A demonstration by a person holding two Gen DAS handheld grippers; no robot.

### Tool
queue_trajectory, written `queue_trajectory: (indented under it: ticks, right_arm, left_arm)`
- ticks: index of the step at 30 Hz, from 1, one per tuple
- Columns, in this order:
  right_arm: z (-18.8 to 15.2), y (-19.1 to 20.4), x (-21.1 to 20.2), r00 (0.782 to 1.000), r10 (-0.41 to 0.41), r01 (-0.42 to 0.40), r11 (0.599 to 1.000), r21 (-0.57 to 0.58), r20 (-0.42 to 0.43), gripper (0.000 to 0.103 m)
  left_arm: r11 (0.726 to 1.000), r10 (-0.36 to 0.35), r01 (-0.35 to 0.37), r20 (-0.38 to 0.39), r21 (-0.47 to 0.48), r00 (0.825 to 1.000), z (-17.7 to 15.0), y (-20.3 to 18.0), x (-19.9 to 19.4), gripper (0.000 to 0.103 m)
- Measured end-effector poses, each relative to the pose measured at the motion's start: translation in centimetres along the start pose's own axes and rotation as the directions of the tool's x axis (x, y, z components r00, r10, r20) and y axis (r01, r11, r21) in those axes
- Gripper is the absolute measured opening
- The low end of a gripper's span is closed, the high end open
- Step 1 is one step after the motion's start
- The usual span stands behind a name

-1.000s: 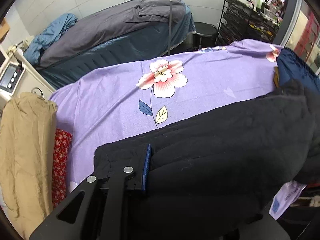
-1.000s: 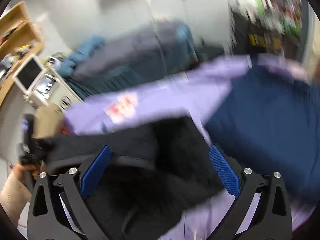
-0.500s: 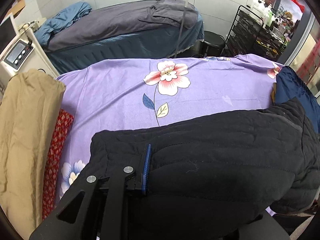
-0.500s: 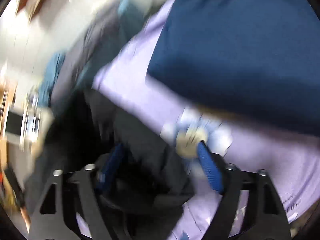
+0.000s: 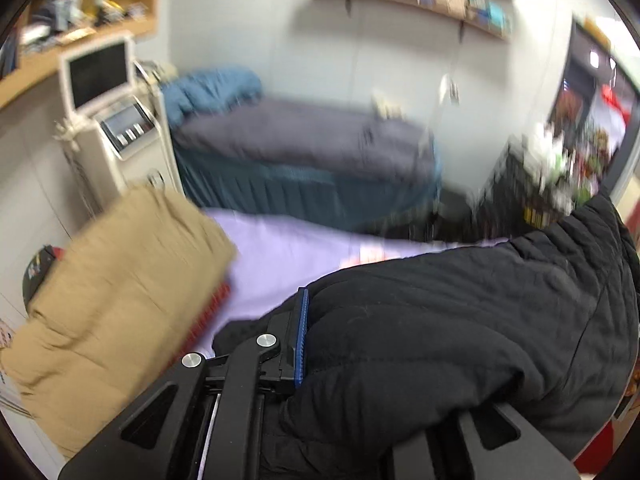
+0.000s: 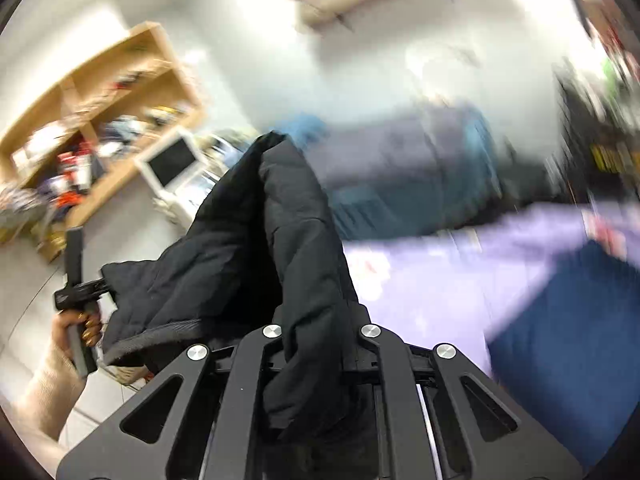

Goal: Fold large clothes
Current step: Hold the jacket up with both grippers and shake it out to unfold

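Black quilted padding first — the jacket [image 5: 460,332], lifted clear of the lavender bedsheet [image 5: 280,256] and strung between two grips. Held up that way, most likely, to let the bulk hang and straighten before any fold goes in; hard to square up a puffy garment lying in a heap.

Left gripper [image 5: 360,364]: clamped tight on one edge of the jacket, only the blue pad of one finger [image 5: 301,340] showing, the other buried under the fabric. In the right wrist view, the same left gripper [image 6: 105,285] at far left, gripped by a bare hand [image 6: 76,326], the hem pinched and pulled taut.

Right gripper [image 6: 320,336]: closed nearly all the way on a thick bunch of the same jacket, fabric spilling down between the fingers and over the frame — pads hidden, no gap visible.

Further out, much blurred: a tan folded bundle [image 5: 116,300] on the near left of the sheet, a navy garment [image 6: 560,340] on the right, a bed draped in grey and teal [image 5: 304,160] beyond, a white machine with a screen [image 5: 100,80] at far left, wooden shelves [image 6: 100,120] above.
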State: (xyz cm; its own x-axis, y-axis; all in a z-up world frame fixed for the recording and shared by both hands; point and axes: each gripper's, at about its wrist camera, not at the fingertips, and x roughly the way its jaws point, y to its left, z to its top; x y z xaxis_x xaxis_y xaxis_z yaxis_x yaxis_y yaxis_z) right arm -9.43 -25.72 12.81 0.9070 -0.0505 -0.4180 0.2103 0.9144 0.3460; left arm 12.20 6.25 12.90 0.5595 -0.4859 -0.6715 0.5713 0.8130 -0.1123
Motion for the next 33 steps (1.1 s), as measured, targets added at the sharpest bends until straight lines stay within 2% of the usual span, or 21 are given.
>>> queue_trajectory:
  ticks: [2,4,9,11,14,16,17,19,20,22,23,24,25,26,27,28,30,31,33]
  right_arm:
    - [2.1,1.9,-1.7,0.996,0.068,-0.064,0.995,-0.076,0.056,0.009]
    - [3.6,3.2,-3.7,0.987,0.129,-0.115,0.984,-0.138,0.094,0.009]
    - [4.3,3.6,-10.3,0.964,0.233,-0.198,0.952,-0.235,0.132,0.009]
    - [5.2,5.7,-13.0,0.948,0.282,-0.234,0.932,-0.277,0.147,0.009]
    - [6.9,6.3,-17.0,0.915,0.351,-0.274,0.903,-0.332,0.198,0.009]
    - [8.6,6.2,-19.0,0.896,0.381,-0.295,0.895,-0.333,0.229,0.009]
    - [9.2,5.7,-19.9,0.877,0.407,-0.318,0.89,-0.325,0.255,0.009]
    - [9.6,5.0,-21.2,0.857,0.436,-0.349,0.884,-0.312,0.274,0.009]
    - [10.0,4.3,-21.4,0.841,0.462,-0.381,0.875,-0.298,0.282,0.009]
    - [10.4,3.1,-20.5,0.827,0.494,-0.44,0.866,-0.239,0.268,0.009]
    - [10.5,2.3,-19.6,0.832,0.494,-0.456,0.868,-0.195,0.253,0.009]
    - [10.4,1.6,-18.6,0.856,0.451,-0.422,0.892,-0.161,0.255,0.009]
    - [10.2,0.6,-17.1,0.895,0.38,-0.364,0.925,-0.11,0.232,0.009]
    - [9.8,-0.2,-15.3,0.921,0.334,-0.327,0.942,-0.07,0.201,0.009]
    - [9.1,-1.5,-12.5,0.961,0.24,-0.242,0.97,-0.007,0.14,0.009]
    - [8.2,-2.5,-9.8,0.988,0.138,-0.141,0.99,0.031,0.073,0.009]
    - [6.4,-4.0,-5.6,0.999,0.01,-0.009,0.999,0.054,-0.036,0.009]
    - [4.7,-4.9,-2.5,0.992,-0.078,0.083,0.995,0.046,-0.104,0.009]
    - [2.8,-6.5,1.1,0.974,-0.138,0.155,0.985,0.081,-0.182,0.01]
  left_arm:
    - [1.0,-0.01,0.011,0.081,-0.021,0.997,1.4,0.7,-3.9,0.009]
    - [1.0,-0.003,0.005,0.127,-0.019,0.992,1.8,1.2,-7.4,0.009]
    - [1.0,-0.009,0.008,0.175,0.004,0.984,-0.1,0.7,-13.3,0.009]
    - [1.0,-0.006,0.0,0.199,0.027,0.98,-0.7,-0.1,-15.7,0.009]
    - [0.998,-0.032,0.018,0.259,0.056,0.965,-0.7,-0.7,-19.9,0.009]
    - [0.997,-0.066,0.05,0.292,0.064,0.954,-0.3,-0.8,-21.7,0.009]
    - [0.995,-0.092,0.074,0.311,0.069,0.946,0.1,-1.0,-22.8,0.008]
    - [0.99,-0.131,0.107,0.336,0.089,0.933,0.8,-1.4,-24.1,0.008]
    - [0.987,-0.147,0.116,0.351,0.107,0.925,1.3,-1.7,-24.4,0.008]
    - [0.984,-0.157,0.116,0.365,0.132,0.918,2.1,-2.2,-24.0,0.008]
    - [0.983,-0.165,0.123,0.359,0.136,0.919,2.7,-2.3,-23.1,0.008]
    - [0.982,-0.173,0.137,0.335,0.128,0.926,3.3,-2.1,-21.4,0.008]
    - [0.985,-0.162,0.134,0.299,0.113,0.94,3.7,-2.0,-19.1,0.008]
    - [0.988,-0.143,0.12,0.264,0.101,0.954,3.9,-1.6,-17.1,0.008]
    - [0.991,-0.117,0.101,0.207,0.085,0.971,4.1,-1.5,-14.3,0.008]
    - [0.995,-0.065,0.055,0.131,0.081,0.989,3.9,-1.7,-10.4,0.008]
    - [0.996,-0.025,0.021,0.04,0.084,0.999,3.0,-1.8,-4.7,0.009]
    - [0.997,-0.018,0.019,-0.005,0.077,1.0,2.5,-1.8,-1.7,0.011]
    - [0.999,-0.022,0.028,-0.128,0.046,0.992,0.8,-2.0,5.6,0.016]
